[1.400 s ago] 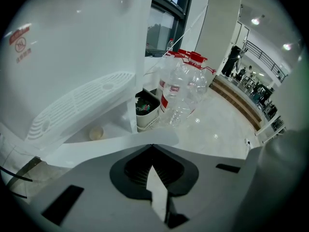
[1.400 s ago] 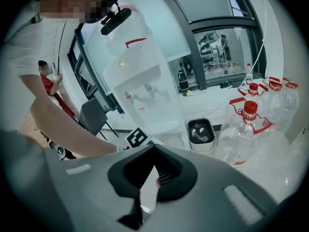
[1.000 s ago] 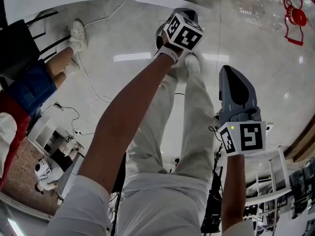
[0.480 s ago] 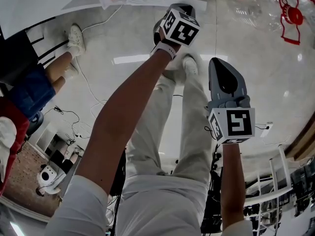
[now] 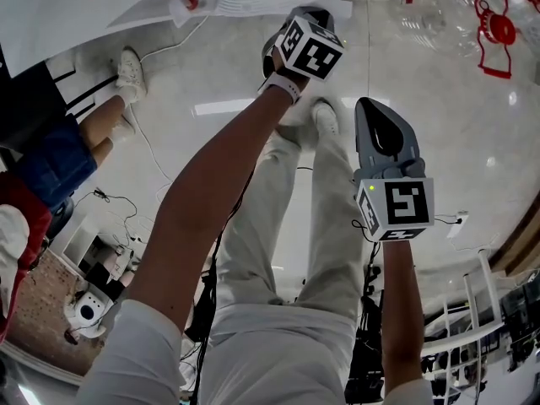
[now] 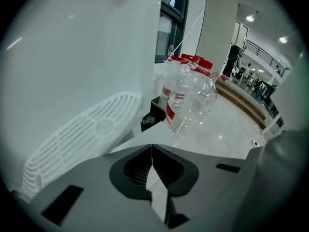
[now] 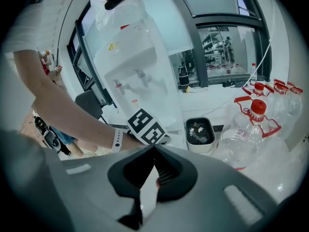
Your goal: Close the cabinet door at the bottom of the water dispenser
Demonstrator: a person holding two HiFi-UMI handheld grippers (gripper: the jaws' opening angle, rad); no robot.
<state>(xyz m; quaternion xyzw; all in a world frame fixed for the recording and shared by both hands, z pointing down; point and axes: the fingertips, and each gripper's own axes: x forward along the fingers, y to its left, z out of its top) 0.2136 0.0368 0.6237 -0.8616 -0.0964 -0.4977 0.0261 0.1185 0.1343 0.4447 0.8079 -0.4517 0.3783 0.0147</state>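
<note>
— Is the cabinet door shut yet?

— That can't be told: the person's arm (image 7: pixel 58 105) hides the foot of the water dispenser (image 7: pixel 137 66). The left tool (image 6: pixel 152 146), jaws together and empty, hangs close beside its white body. The right tool (image 7: pixel 154 148), likewise closed on nothing, sits farther back. The push looks not yet made.

The bare left arm (image 5: pixel 211 192) stretches far forward, and its left tool (image 5: pixel 309 22) points steeply down with jaws pressed together, empty. The right arm (image 5: pixel 402 310) holds the right tool (image 5: pixel 377 112) nearer, jaws likewise together.
</note>
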